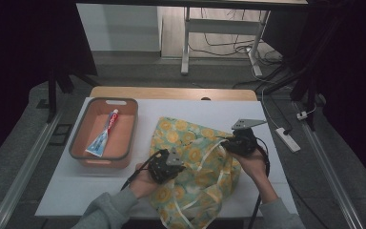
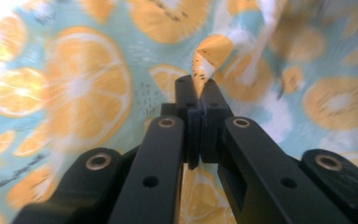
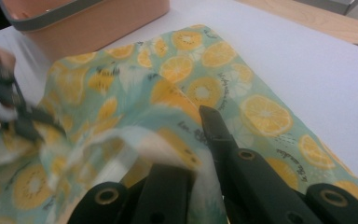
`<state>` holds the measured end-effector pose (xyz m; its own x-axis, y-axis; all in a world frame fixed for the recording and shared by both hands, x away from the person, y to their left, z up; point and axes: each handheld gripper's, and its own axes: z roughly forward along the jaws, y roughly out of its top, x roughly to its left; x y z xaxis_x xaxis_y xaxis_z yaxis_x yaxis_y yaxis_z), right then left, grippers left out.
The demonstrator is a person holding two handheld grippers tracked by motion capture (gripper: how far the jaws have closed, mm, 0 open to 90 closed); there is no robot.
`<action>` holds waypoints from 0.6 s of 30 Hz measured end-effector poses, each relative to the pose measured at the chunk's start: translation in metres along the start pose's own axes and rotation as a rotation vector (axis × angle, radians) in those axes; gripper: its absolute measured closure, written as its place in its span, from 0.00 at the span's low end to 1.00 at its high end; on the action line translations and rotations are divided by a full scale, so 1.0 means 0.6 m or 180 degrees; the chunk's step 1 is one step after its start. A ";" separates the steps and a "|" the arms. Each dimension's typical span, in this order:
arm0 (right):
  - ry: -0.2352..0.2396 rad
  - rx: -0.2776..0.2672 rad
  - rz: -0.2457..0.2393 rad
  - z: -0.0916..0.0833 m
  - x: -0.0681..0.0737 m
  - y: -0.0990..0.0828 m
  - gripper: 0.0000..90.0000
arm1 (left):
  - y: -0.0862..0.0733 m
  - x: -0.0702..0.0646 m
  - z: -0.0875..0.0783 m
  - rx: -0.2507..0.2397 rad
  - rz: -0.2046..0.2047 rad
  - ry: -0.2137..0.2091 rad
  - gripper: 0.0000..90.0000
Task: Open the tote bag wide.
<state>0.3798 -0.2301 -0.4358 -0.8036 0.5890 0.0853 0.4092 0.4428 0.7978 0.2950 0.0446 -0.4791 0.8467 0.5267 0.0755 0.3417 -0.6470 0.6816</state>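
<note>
Both grippers clenched on the fruit-print bag (image 1: pixel 195 162): left gripper (image 2: pixel 198 91) pinching a fold, right gripper (image 3: pixel 200 140) half buried under cloth.

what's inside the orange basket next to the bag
One toothpaste tube lies slantwise on the floor of the orange basket, cap toward the far end. The rest of the floor looks bare. The underside of the tube is covered, and in the right gripper view the wall hides the inside.
</note>
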 end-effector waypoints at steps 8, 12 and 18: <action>0.0148 -0.0105 -0.0094 -0.046 0.009 0.000 0.97 | -0.006 0.064 -0.104 -0.0656 -0.0459 -0.0054 0.98; 0.0210 -0.0102 -0.0181 -0.047 0.023 0.007 0.97 | -0.009 0.084 -0.114 -0.0692 -0.0556 0.0053 0.99; 0.0271 -0.0093 -0.0267 -0.043 0.037 0.014 0.97 | -0.010 0.114 -0.100 -0.0627 -0.0686 0.0178 0.99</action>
<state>0.3543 -0.2308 -0.4122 -0.8688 0.4906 0.0668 0.3271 0.4674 0.8213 0.3266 0.1176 -0.4343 0.7375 0.6735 -0.0499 0.4207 -0.4004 0.8141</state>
